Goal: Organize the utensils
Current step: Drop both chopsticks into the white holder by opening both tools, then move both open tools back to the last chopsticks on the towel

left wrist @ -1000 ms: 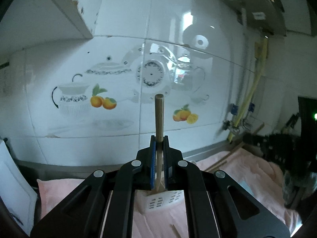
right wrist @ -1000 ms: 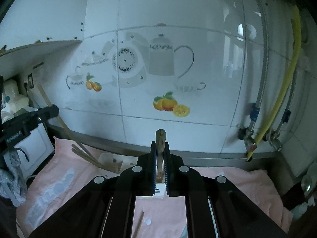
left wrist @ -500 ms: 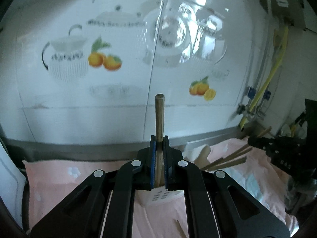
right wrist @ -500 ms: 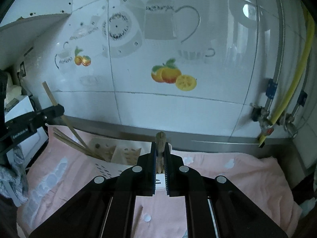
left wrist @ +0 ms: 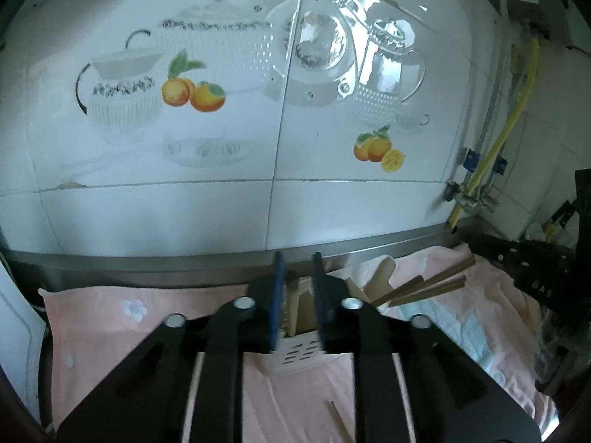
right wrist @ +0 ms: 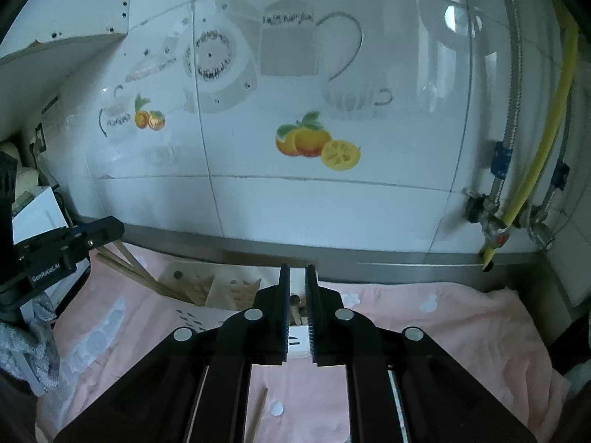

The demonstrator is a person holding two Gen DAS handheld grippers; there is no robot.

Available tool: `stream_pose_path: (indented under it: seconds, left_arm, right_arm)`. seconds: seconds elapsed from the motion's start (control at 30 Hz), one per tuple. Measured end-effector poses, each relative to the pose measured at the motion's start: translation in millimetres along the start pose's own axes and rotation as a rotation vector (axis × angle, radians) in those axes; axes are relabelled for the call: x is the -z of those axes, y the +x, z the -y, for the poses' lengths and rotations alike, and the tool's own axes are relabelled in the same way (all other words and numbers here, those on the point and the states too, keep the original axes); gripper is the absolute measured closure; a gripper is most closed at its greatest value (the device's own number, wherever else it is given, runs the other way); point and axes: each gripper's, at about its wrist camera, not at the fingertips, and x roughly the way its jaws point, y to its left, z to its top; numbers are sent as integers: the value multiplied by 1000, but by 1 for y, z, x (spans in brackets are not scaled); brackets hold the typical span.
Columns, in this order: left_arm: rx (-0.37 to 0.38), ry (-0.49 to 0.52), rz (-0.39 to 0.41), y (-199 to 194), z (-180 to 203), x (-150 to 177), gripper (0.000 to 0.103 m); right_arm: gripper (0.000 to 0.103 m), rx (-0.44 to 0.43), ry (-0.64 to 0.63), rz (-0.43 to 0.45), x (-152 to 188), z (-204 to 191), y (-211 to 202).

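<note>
A white slotted utensil holder (left wrist: 299,354) stands on the pink cloth, also in the right wrist view (right wrist: 207,313). My left gripper (left wrist: 298,262) is open just above it; a wooden handle (left wrist: 291,306) stands loose in the holder between the fingers. Wooden chopsticks (left wrist: 424,288) and a wooden spatula (left wrist: 380,273) lean out of the holder. My right gripper (right wrist: 296,271) is open above the holder's right end, with a wooden handle (right wrist: 295,308) down in the holder between the fingers. The chopsticks (right wrist: 129,269) lean left in that view.
A tiled wall (left wrist: 280,129) with teapot and fruit pictures rises behind a steel ledge (right wrist: 369,254). Yellow hose and valves (right wrist: 517,203) are at the right. A loose chopstick (right wrist: 258,417) lies on the pink cloth (right wrist: 443,332). A white appliance (right wrist: 33,217) stands left.
Both grippers have lowered toward the holder and opened. The wooden handles they gripped have dropped into the holder.
</note>
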Motion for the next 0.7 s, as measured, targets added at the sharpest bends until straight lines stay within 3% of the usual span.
stream_pose_path:
  seconds: [0.13,0.2,0.3,0.7]
  left_arm:
    - [2,-1,26,-18,2,2,76]
    - [2,0,37,-28,3,5,65]
    - [2,9,62,-48,6,15,60]
    - [-33,51,62,-91,20,83,38]
  right_arm:
    - [86,-5,12,37,1,1,-20]
    - [81,-10,13,57,6,-1,-33]
    - [77,-13,13,74,19,-6,-50]
    - [76,-33,-18,-20,127,-38,-70]
